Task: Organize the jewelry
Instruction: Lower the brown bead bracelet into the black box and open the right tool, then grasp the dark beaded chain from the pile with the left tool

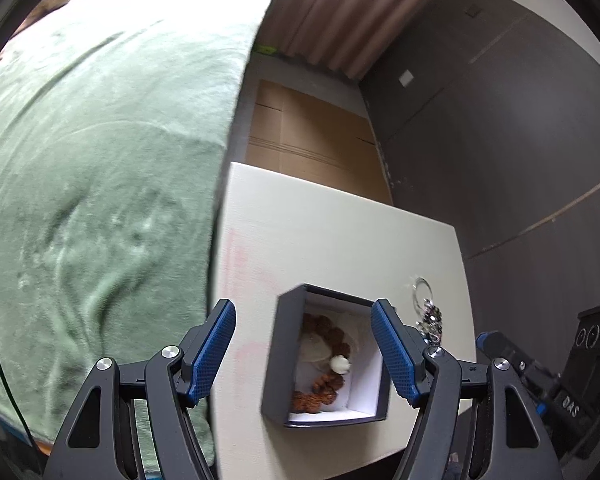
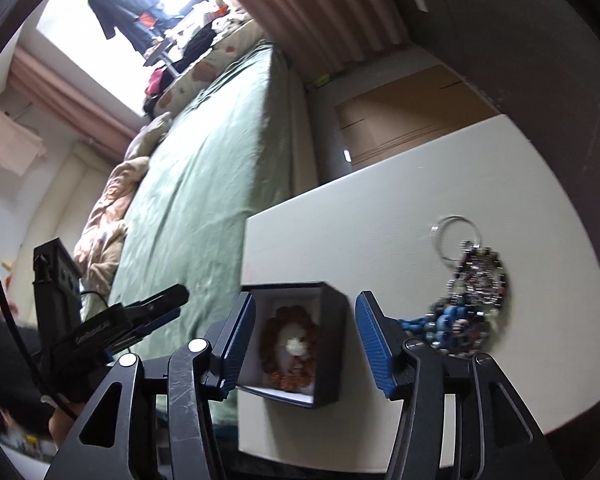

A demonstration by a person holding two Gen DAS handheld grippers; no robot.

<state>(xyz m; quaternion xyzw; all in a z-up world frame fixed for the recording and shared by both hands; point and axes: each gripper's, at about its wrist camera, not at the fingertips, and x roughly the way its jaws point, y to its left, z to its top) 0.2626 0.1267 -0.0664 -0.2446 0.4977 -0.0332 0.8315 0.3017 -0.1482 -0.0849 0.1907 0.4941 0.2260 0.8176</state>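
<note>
Brown bead bracelet [image 2: 288, 344] boxed in box [image 2: 334, 344]. Both hand-held grippers, left [image 1: 304, 354] and right [image 2: 306, 344], open, empty. Next: grab jewelry pile [image 2: 474, 300] on desk [image 2: 360, 240].

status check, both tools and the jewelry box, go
Left tool open, empty. Right tool open, empty, above box. Brown bead bracelet in box; other jewelry loose on table. Nothing in the way.

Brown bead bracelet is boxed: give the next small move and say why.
Probably swing the right hand-held gripper toward the jewelry pile on the white table. The brown bead bracelet already lies in the dark box, the gripper's jaws are open and empty, and the pile remains loose outside the box.
</note>
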